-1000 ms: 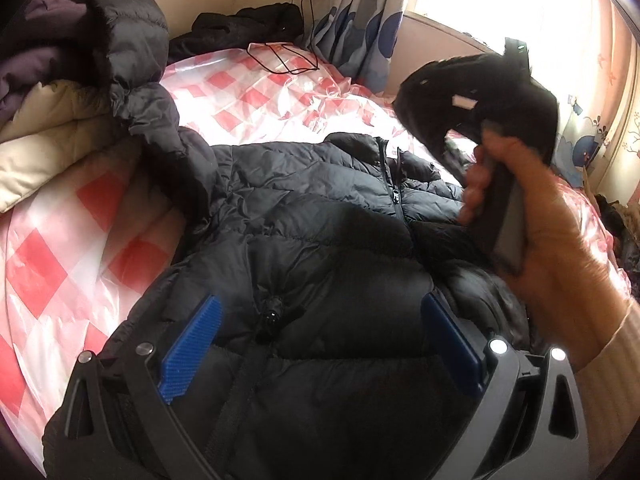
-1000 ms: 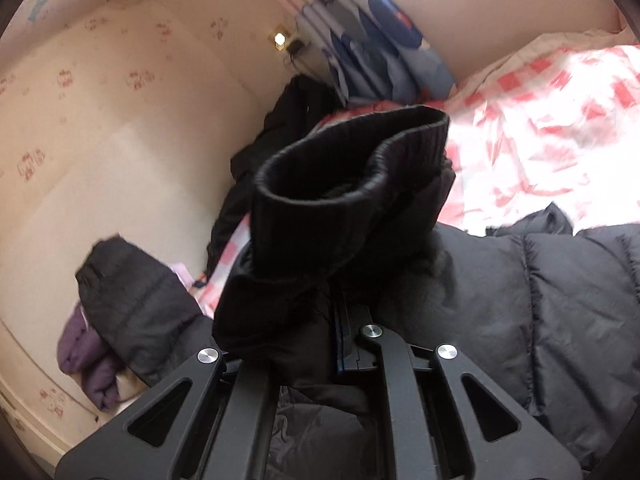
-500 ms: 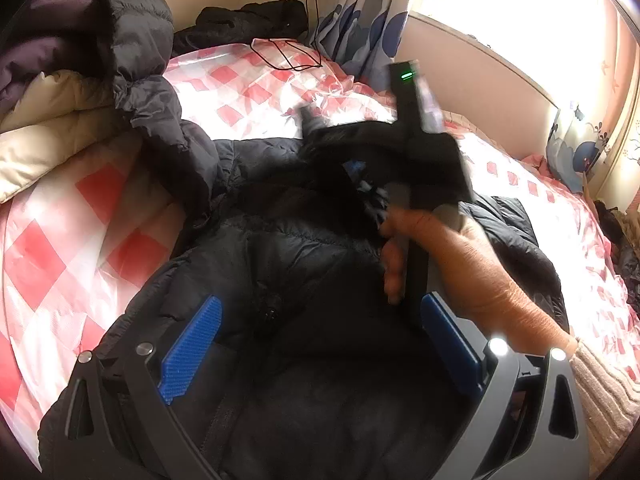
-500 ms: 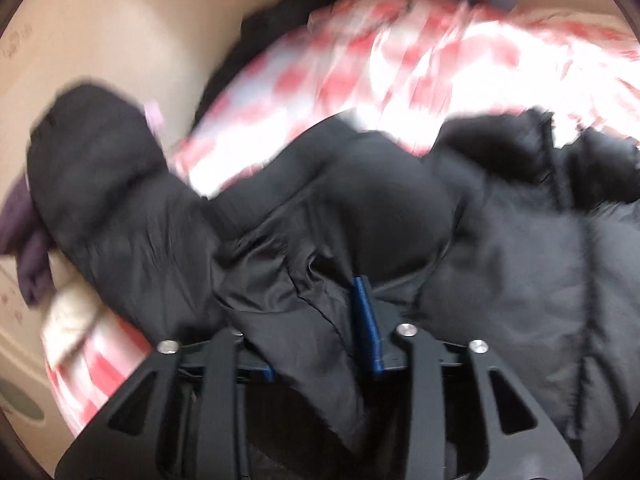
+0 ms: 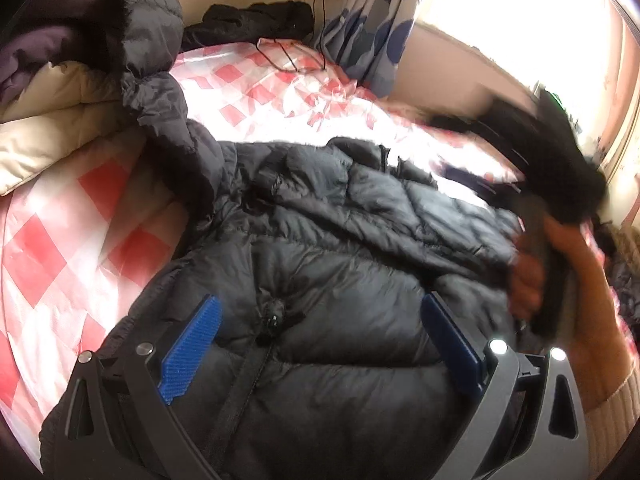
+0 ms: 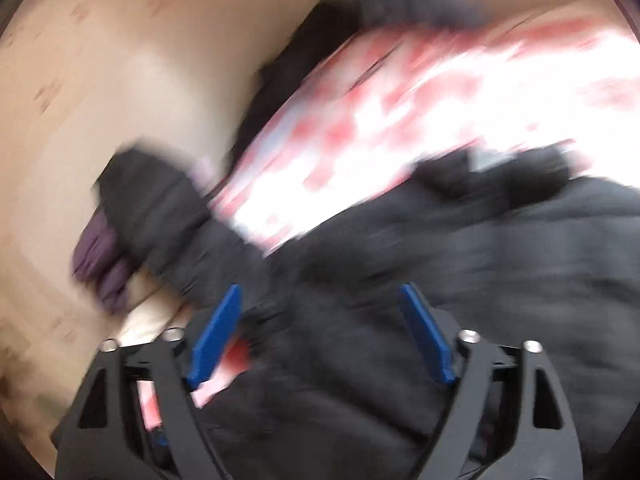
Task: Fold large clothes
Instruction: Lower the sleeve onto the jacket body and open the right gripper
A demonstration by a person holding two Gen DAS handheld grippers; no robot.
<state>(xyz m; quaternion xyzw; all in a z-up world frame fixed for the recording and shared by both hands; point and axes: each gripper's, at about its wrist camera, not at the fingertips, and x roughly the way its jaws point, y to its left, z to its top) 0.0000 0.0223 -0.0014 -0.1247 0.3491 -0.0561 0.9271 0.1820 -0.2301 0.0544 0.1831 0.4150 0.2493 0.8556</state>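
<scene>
A black puffer jacket (image 5: 340, 300) lies front up on the red-and-white checked bed (image 5: 80, 248), with one sleeve (image 5: 380, 208) folded across its chest. My left gripper (image 5: 320, 340) hovers open over the jacket's lower front and zip, with nothing pinched between its blue pads (image 5: 192, 344). In the left wrist view a hand holds my right gripper (image 5: 552, 184) at the jacket's right side, blurred by motion. In the blurred right wrist view my right gripper (image 6: 320, 332) is opening, its blue pads (image 6: 218, 334) wide apart above the jacket (image 6: 440, 280), pressing on nothing.
A pile of cream and purple bedding (image 5: 52, 120) with another dark coat (image 5: 140, 20) on it sits at the left. Dark clothes (image 5: 256, 20) and a black cable (image 5: 288, 52) lie at the bed's far end, near a patterned curtain (image 5: 368, 40) and a bright window.
My right gripper carried the sleeve cuff over the jacket's chest, let it go and swung back to the right with its jaws apart. The left gripper stayed in place.
</scene>
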